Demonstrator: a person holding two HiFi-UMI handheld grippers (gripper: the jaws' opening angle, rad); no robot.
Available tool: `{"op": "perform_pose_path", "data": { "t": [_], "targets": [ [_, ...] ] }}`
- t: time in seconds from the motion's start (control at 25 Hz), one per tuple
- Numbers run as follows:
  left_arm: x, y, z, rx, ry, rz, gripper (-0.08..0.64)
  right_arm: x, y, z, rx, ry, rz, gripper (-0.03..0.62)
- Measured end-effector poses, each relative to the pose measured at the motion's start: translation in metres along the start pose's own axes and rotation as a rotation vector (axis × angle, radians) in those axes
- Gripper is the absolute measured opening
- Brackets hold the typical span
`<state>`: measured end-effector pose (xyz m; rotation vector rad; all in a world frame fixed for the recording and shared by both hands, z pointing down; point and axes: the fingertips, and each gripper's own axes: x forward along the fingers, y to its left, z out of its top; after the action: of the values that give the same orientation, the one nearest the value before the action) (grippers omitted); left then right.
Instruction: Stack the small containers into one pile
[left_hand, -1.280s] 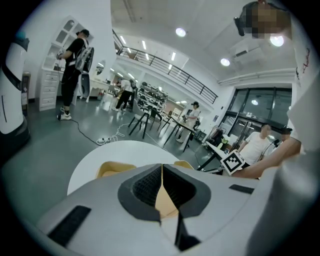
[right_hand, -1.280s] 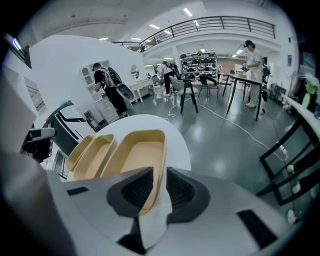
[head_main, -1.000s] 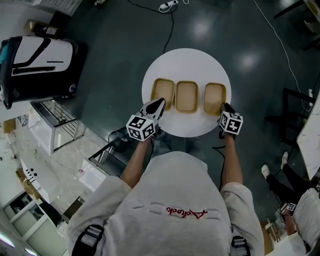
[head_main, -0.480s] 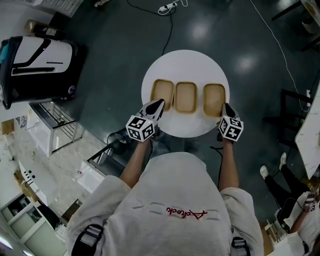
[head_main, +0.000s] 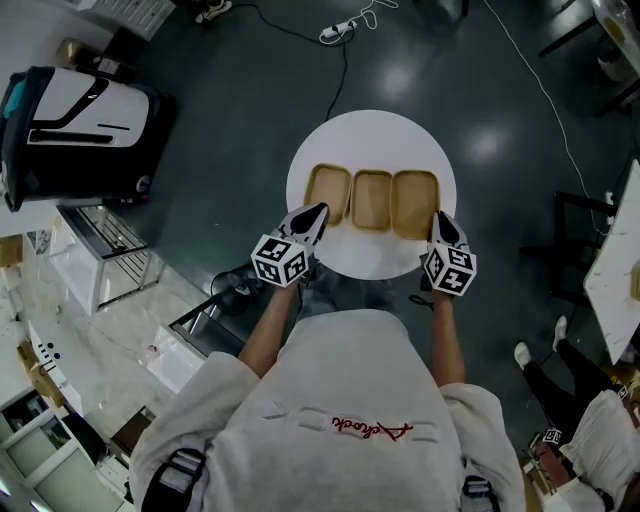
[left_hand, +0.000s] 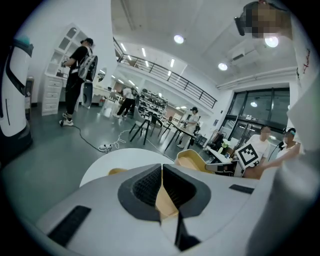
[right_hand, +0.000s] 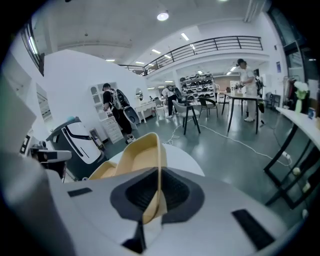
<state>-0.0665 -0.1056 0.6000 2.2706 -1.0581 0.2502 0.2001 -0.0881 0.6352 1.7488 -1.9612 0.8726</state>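
- Case (head_main: 80, 115), black and white, stands on the dark floor (head_main: 230, 90) far left, well apart from the counter (head_main: 372, 135).
- Left gripper (head_main: 318, 210) reaches over the near-left edge of the round white counter. Its jaws are pressed together on the near wall of the left container (head_main: 328, 190), and its own view shows the tan wall pinched between the dark pads (left_hand: 145, 187).
- Middle container (head_main: 372, 198) lies flat on the counter, with no jaws on it. It sits just beside the left one, in one row.
- Right container (head_main: 414, 204) has its left edge against the middle container. It looks tilted in both gripper views.
- Right gripper (head_main: 440, 218) comes in at the near-right edge. Its jaws pinch the thin near rim of the right container (right_hand: 135, 155), and the tan rim runs straight down between the pads (right_hand: 177, 192).
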Motion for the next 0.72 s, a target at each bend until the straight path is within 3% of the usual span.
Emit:
{"op": "perform_pose_path", "data": {
  "t": [0.36,0.72],
  "targets": [
    [-0.038,0.02,0.001,-0.016,-0.035,0.068,0.02,0.026,0.061,-0.014,0.01,0.037,0.085,0.034],
    [-0.068,0.048,-0.002,-0.03,-0.036,0.105,0.02,0.048,0.087,-0.042,0.123,0.081,0.061,0.034]
  ]
}}
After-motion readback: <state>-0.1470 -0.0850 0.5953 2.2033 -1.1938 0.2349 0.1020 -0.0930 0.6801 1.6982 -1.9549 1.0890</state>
